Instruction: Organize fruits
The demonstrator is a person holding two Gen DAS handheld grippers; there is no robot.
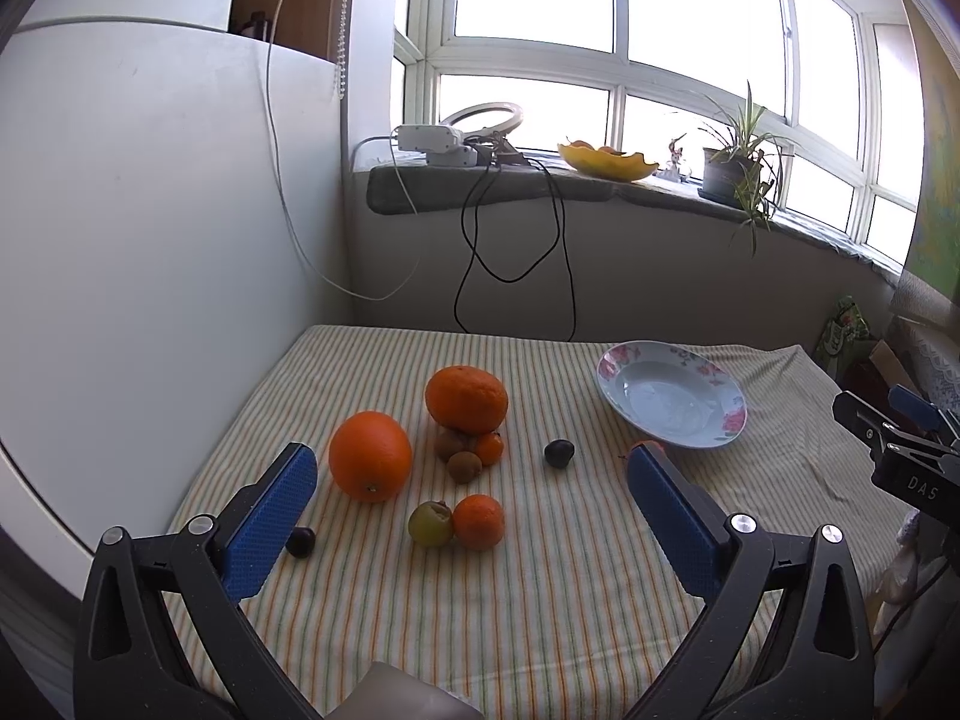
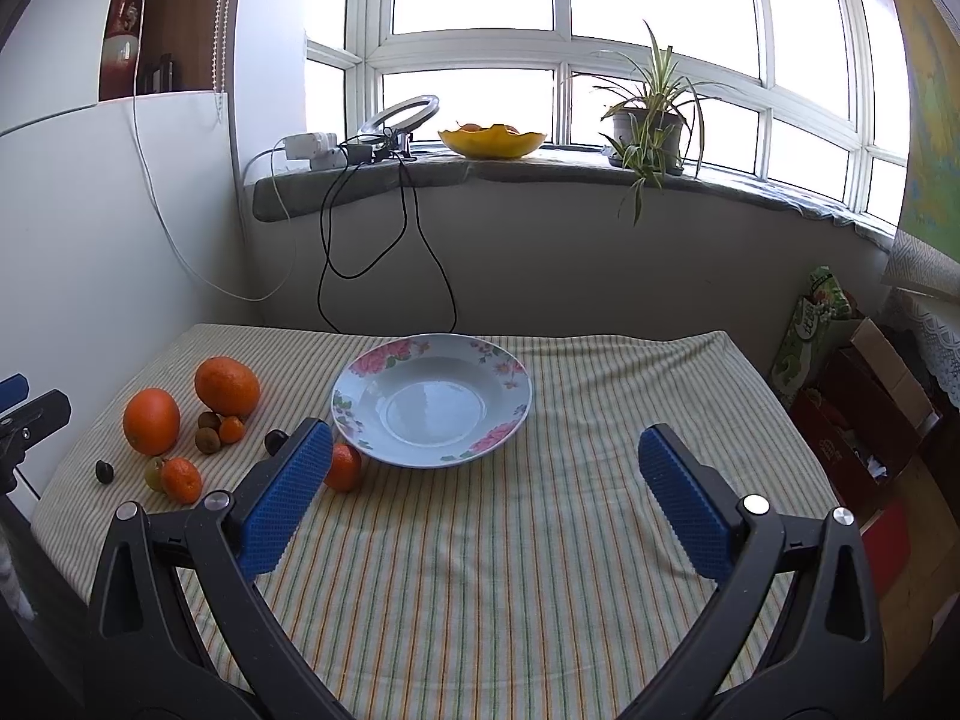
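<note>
Fruits: 2 big oranges are lying on the striped cloth that is covering the counter, with 2 small brown fruits and a small tangerine touching each other just below the farther orange.
Near group: a yellow-green fruit and a tangerine are touching each other.
Dark fruits: 1 is lying alone between the pile and the plate; another is sitting just beside the left pad.
Stray tangerine: 1 is resting just beside the plate's near rim.
Plate: the flowered plate is standing empty, so I judge that the sorting is not yet started.
Left tool: it is hovering above the fruits, fingers wide apart, holding nothing.
Right tool: it is facing the plate, fingers also wide apart and empty.
Risk 1: round fruits are likely to roll away if a finger is pushing them from the side.
Risk 2: taking the farther big orange may disturb the small fruits touching it.
Risk 3: the soft fruit may be bruised by a hard squeeze.
Risk 4: the loose cloth may be dragged by a low finger, shifting the plate.
</note>
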